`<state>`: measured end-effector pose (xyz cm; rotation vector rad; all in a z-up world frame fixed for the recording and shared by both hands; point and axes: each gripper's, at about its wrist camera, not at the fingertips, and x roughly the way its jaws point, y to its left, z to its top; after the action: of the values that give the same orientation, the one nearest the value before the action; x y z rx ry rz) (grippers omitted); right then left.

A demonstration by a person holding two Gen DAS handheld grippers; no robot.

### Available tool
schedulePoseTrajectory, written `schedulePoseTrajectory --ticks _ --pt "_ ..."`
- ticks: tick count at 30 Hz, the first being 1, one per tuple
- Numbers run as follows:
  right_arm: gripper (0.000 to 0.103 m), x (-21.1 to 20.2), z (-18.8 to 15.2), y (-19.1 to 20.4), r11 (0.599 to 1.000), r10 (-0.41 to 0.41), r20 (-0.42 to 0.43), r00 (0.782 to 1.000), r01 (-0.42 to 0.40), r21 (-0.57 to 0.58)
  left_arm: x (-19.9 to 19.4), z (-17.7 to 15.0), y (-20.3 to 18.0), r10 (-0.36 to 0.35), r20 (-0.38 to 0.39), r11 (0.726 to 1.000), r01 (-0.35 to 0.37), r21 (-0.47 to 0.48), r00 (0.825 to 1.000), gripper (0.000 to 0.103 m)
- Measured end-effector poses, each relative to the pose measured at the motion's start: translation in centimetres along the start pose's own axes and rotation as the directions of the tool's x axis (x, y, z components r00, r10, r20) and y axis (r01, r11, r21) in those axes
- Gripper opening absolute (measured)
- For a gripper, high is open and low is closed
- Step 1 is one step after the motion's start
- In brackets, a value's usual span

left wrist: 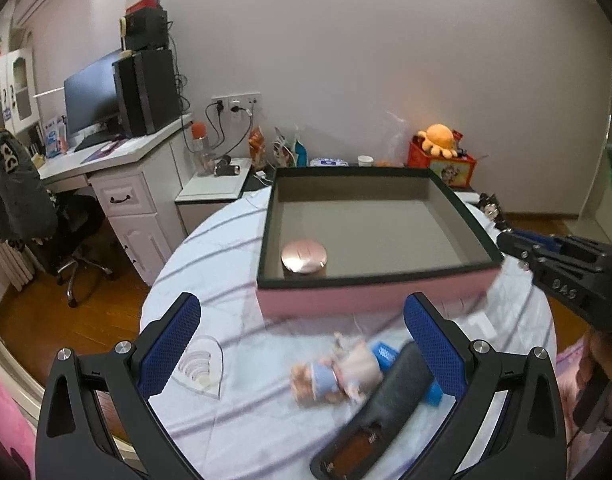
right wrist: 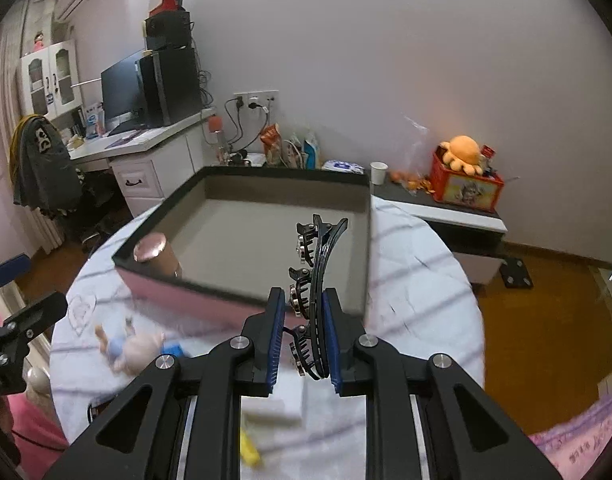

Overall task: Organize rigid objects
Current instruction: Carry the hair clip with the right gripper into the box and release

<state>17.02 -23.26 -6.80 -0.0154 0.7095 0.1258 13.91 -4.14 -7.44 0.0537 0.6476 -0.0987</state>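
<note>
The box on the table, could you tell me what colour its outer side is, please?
Pink, with a dark rim; the box shows it best in the left wrist view.

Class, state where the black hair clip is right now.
In the right wrist view, the black hair clip is clamped in the right tool, held over the near right edge of the pink box.

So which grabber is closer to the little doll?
Left. The left gripper hangs open right over the doll on the table. The right gripper is off to the side, shut on a hair clip near the pink box.
</note>
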Motion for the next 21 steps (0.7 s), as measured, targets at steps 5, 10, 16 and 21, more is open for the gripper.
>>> schedulePoseTrajectory --ticks 5,10,16,21 --pt "0.019 3.5 1.3 0.6 1.0 0.011 -0.032 0.999 -0.011 -0.014 2.6 1.5 0.6 0.018 -0.017 1.0 -0.018 -0.013 1.0 0.103" --pt "0.019 6.7 2.4 0.3 1.0 0.012 -0.069 0.998 -0.013 -0.022 5.5 2.1 0.7 0.026 -0.053 1.0 -0.027 -0.012 0.998 0.103" --pt "0.019 10.1 2.4 -0.4 1.0 -0.009 -0.137 0.991 0.005 -0.03 7.3 2.0 0.9 0.035 -0.083 0.999 -0.036 -0.011 0.996 0.103" --pt "0.019 11.4 1.8 -0.8 0.999 -0.031 -0.168 0.985 0.025 -0.036 7.4 1.8 0.6 0.039 -0.088 0.999 -0.039 -0.001 0.995 0.103"
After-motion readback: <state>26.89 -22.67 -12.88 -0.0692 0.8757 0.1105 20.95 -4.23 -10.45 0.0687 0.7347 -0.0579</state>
